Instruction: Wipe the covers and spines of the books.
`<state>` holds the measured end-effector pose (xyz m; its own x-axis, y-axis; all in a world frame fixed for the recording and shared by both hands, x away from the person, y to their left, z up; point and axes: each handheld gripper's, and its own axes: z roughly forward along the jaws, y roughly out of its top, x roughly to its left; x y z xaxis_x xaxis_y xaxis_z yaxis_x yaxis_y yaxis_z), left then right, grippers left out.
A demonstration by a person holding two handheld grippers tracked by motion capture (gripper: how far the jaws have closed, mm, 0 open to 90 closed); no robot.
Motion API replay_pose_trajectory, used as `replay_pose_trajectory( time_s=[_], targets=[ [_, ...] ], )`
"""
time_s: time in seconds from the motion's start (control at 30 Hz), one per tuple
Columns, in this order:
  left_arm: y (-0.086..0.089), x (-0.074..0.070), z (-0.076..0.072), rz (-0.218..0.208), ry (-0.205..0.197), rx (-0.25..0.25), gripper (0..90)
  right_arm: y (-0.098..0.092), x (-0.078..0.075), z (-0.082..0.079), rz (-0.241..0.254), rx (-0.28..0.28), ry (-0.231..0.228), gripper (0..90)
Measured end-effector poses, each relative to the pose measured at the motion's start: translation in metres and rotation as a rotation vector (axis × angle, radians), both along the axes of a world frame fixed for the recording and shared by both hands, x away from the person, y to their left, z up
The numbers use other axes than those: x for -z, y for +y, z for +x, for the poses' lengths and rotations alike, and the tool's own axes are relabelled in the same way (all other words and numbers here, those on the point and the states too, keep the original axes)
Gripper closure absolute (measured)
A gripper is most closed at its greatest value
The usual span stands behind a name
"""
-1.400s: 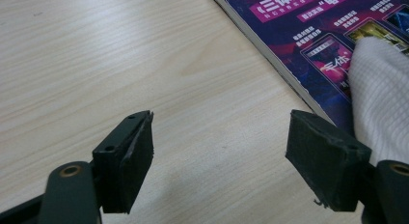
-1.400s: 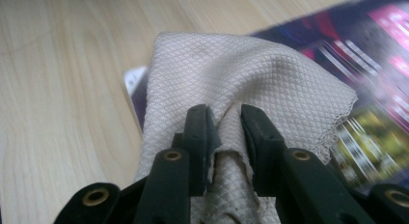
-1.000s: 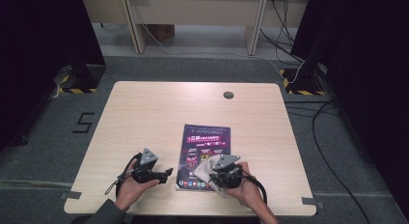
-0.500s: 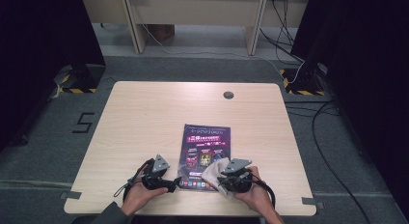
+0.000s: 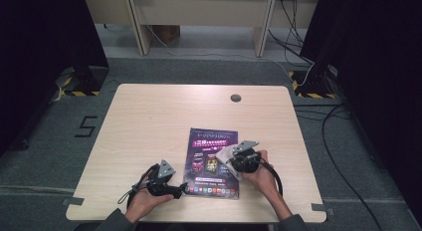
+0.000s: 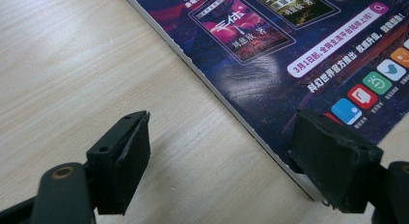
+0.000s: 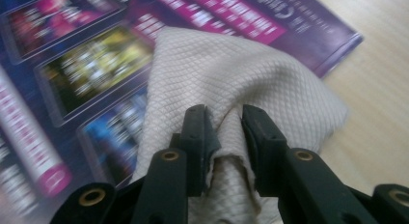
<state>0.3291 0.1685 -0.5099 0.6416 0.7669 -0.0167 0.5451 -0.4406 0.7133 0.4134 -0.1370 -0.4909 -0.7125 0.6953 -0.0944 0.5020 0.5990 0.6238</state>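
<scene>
A glossy purple magazine (image 5: 211, 164) lies flat near the front of the wooden table (image 5: 149, 121). A beige quilted cloth (image 5: 222, 154) rests on its right half. My right gripper (image 5: 231, 160) is shut on a fold of that cloth (image 7: 251, 74), pinched between its jaws (image 7: 224, 118) over the magazine cover (image 7: 87, 64). My left gripper (image 5: 181, 190) lies low at the magazine's lower left corner. In the left gripper view its jaws stand open (image 6: 222, 132): one fingertip (image 6: 130, 156) over bare wood, the other at the magazine's edge (image 6: 270, 64), nothing gripped.
A round cable hole (image 5: 236, 97) sits at the table's far side. Cables (image 5: 328, 126) trail on the grey floor to the right. A pale desk (image 5: 199, 12) stands behind, with dark curtains on both sides.
My right gripper has slid away from the person across the magazine, taking the cloth with it. The left gripper has edged slightly right toward the magazine's corner.
</scene>
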Motion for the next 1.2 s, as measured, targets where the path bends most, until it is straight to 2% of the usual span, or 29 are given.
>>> replay_pose_trajectory(
  time_s=[0.07,0.27,0.47,0.57,0.87,0.97,1.2],
  targets=[
    [0.000,0.000,0.000,-0.001,0.002,0.000,20.9,0.001,0.000,0.012,0.013,0.021,0.009,72.0],
    [0.000,0.000,0.000,-0.002,0.002,0.001,21.2,0.004,0.001,0.039,0.010,0.085,-0.008,72.0],
    [0.000,0.000,0.000,-0.001,0.001,-0.001,21.2,0.002,0.003,0.061,0.001,0.163,-0.061,72.1],
    [0.000,0.000,0.001,-0.005,0.005,-0.002,21.1,0.002,0.004,0.067,0.007,0.182,-0.071,72.0],
    [0.000,0.000,0.001,-0.010,0.006,0.000,21.2,0.009,0.005,0.071,-0.022,0.181,-0.100,73.3],
    [0.000,0.000,0.001,-0.009,0.007,0.001,21.2,0.014,0.006,0.069,0.000,0.149,-0.083,73.4],
    [0.000,0.000,0.001,-0.010,0.006,0.000,21.2,0.038,0.005,0.058,-0.016,0.057,-0.083,73.7]
  ],
)
